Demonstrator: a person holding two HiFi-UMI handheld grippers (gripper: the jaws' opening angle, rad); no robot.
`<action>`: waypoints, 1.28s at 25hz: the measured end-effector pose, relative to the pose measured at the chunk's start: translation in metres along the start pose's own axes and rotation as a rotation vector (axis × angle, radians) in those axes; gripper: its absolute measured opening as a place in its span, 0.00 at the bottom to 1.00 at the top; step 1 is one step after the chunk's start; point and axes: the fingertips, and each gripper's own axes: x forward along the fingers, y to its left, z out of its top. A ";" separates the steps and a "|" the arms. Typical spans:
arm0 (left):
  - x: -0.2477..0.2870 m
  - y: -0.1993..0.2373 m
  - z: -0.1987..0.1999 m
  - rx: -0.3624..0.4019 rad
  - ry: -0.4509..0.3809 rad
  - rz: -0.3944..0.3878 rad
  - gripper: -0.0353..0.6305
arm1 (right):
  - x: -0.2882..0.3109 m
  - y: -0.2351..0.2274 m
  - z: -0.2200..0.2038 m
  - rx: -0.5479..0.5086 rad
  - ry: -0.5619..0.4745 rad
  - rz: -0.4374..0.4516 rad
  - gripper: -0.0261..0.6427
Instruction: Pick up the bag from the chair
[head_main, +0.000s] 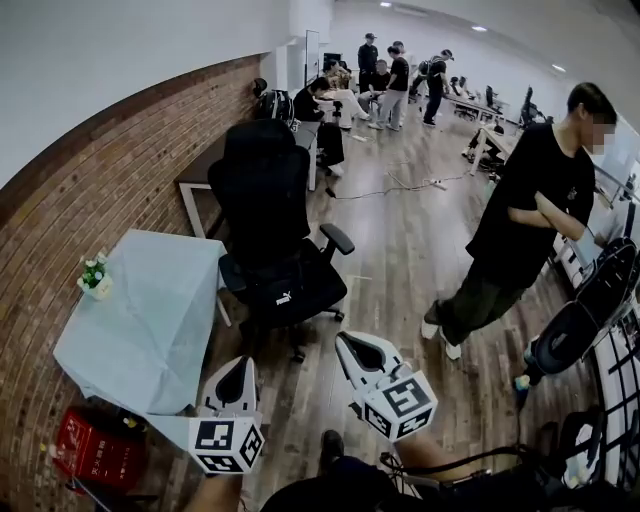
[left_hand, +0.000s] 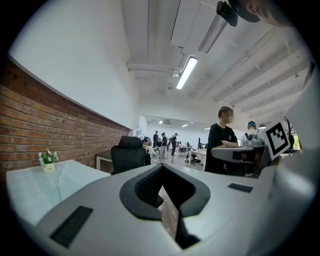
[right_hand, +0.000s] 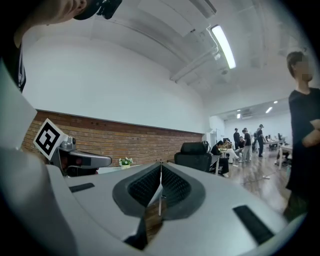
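— Fingers (left_hand: 148, 189) first: on my left gripper (left_hand: 162, 174) they are pressed together with nothing between them, and it is the same on my right gripper (right_hand: 160, 170).
— Why shut and empty?
— Nothing is within reach yet, I judge. I hold both grippers level and side by side. They aim at the chair (head_main: 262, 180) at twelve o'clock and are well apart from it.
— And the bag?
— The bag (head_main: 290, 292) lies on the seat, black on black, with a small white mark on its near face. I cannot tell whether it is zipped or what it holds. I will have to part the fingers before closing on it.
— Anything else holding something?
— At ten o'clock the tabletop (head_main: 160, 330), under a pale cloth, carries a small pot (head_main: 97, 288) of white flowers near the brick wall (head_main: 60, 220). At eight o'clock a red box (head_main: 95, 448) sits on the floor below, its contents hidden. A person (head_main: 530, 210) stands at two o'clock, off my line to the chair.
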 end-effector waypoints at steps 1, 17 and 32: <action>0.012 -0.002 0.001 0.007 0.001 -0.002 0.07 | 0.006 -0.010 0.000 -0.005 0.001 0.000 0.06; 0.160 -0.030 0.005 0.050 0.057 0.022 0.07 | 0.055 -0.159 0.000 0.052 0.006 -0.015 0.06; 0.238 0.009 -0.009 0.017 0.083 0.022 0.07 | 0.122 -0.201 -0.012 0.042 0.026 -0.039 0.06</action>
